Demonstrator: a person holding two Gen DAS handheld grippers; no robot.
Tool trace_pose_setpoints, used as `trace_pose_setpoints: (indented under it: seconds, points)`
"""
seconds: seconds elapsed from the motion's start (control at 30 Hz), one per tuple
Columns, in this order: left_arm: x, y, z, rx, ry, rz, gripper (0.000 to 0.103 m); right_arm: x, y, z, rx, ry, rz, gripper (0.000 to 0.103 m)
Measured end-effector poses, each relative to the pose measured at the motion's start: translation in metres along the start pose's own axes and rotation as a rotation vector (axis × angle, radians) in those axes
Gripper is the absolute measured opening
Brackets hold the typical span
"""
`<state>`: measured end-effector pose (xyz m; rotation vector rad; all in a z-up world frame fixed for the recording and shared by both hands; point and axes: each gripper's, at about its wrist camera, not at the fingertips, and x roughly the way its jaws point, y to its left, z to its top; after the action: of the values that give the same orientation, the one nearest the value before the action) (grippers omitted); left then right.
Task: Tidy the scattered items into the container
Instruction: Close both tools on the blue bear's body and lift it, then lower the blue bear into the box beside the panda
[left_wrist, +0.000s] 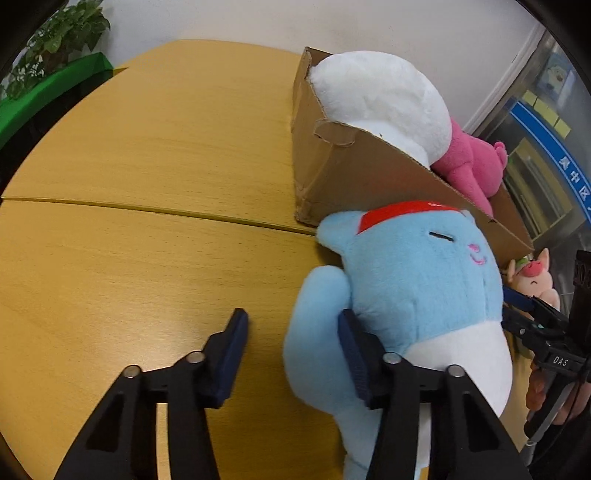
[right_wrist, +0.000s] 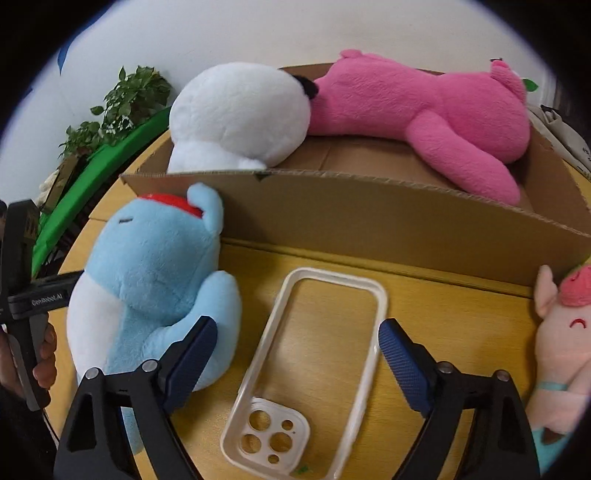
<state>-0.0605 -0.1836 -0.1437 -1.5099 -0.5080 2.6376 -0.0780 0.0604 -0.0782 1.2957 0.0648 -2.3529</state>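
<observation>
Yellow wooden table (left_wrist: 147, 184), white wall (left_wrist: 240, 18)

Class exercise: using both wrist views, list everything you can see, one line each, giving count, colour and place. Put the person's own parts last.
Cardboard box: one, brown, back of table.
White plush: one, in box, left end.
Pink plush: one, lying in box.
Blue plush: one, blue and white, red cap, on table against box.
Phone case: one, clear-white, on table.
Pig plush: one, pale pink, right of case.
Table: one, yellow wood.
Plant: one, green, behind table.
Left gripper: black, blue pads, beside blue plush.
Right gripper: open, astride case.
</observation>
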Motion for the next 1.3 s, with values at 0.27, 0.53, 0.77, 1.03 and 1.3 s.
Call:
trace_pose_setpoints:
  seconds: [0.27, 0.53, 0.77, 1.03, 1.3]
  points:
    - [0.002, -0.003, 0.002, 0.024, 0.021, -0.016, 0.042, 0.003, 0.049, 0.014, -0.165, -0.009, 0.029, 0.080]
    - [0.010, -0.019, 0.003, 0.056, 0.035, -0.048, 0.026, 0.033, 0.034, 0.000, 0.001, 0.118, 0.216, 0.034]
    - [-0.012, -0.042, -0.002, 0.091, 0.006, -0.027, 0.023, 0.016, 0.027, -0.005, 0.019, 0.036, 0.220, 0.022]
    - [-0.083, -0.118, 0.046, 0.202, -0.222, -0.067, 0.023, -0.074, 0.002, 0.023, -0.009, -0.212, 0.169, 0.021]
    - [-0.059, -0.206, 0.150, 0.326, -0.347, -0.073, 0.023, -0.112, -0.066, 0.122, -0.014, -0.380, 0.012, 0.021]
